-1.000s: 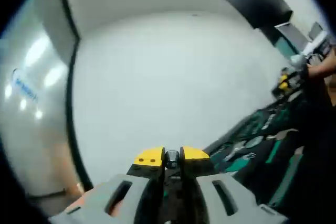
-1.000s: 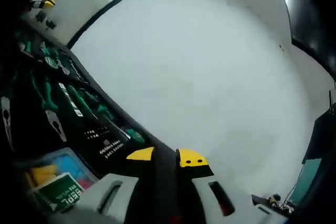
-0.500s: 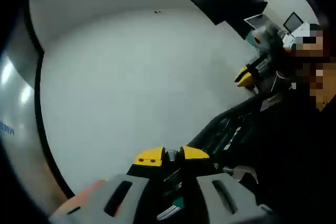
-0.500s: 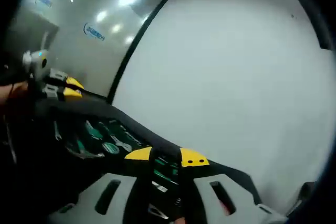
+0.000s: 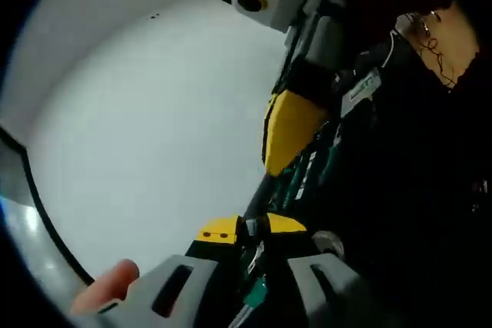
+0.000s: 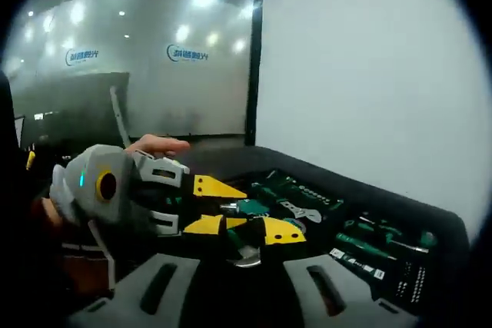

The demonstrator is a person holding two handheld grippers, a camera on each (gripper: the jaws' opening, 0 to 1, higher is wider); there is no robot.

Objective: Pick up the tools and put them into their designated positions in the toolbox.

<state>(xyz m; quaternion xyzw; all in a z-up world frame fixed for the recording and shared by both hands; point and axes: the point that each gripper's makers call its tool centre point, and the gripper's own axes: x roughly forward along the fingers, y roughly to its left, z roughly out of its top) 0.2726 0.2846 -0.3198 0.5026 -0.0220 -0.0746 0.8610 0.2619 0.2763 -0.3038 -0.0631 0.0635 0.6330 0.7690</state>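
In the left gripper view my left gripper [image 5: 251, 228] is shut on a green-handled tool [image 5: 254, 294], whose metal end shows between the yellow fingertips. Just ahead lies the open black toolbox [image 5: 307, 178]. My right gripper [image 5: 288, 128] reaches in from the upper right, close over the box. In the right gripper view my right gripper [image 6: 244, 230] hovers low over the toolbox [image 6: 430, 224], its jaws a little apart with nothing gripped between them. The left gripper [image 6: 219, 190] comes in from the left, a green piece [image 6: 250, 207] at its tip. Green-handled tools [image 6: 304, 193] fill the box's slots.
A white wall [image 5: 138, 113] stands behind the toolbox. Beyond the box, a glass partition [image 6: 154, 59] reflects ceiling lights. A person's hand [image 6: 157, 144] holds the left gripper, and a thumb [image 5: 111, 286] shows beside its jaw. A hand [image 5: 453, 32] holds the right gripper.
Both views have swung toward the toolbox. The two grippers have come close together over it. The left gripper still grips its tool.
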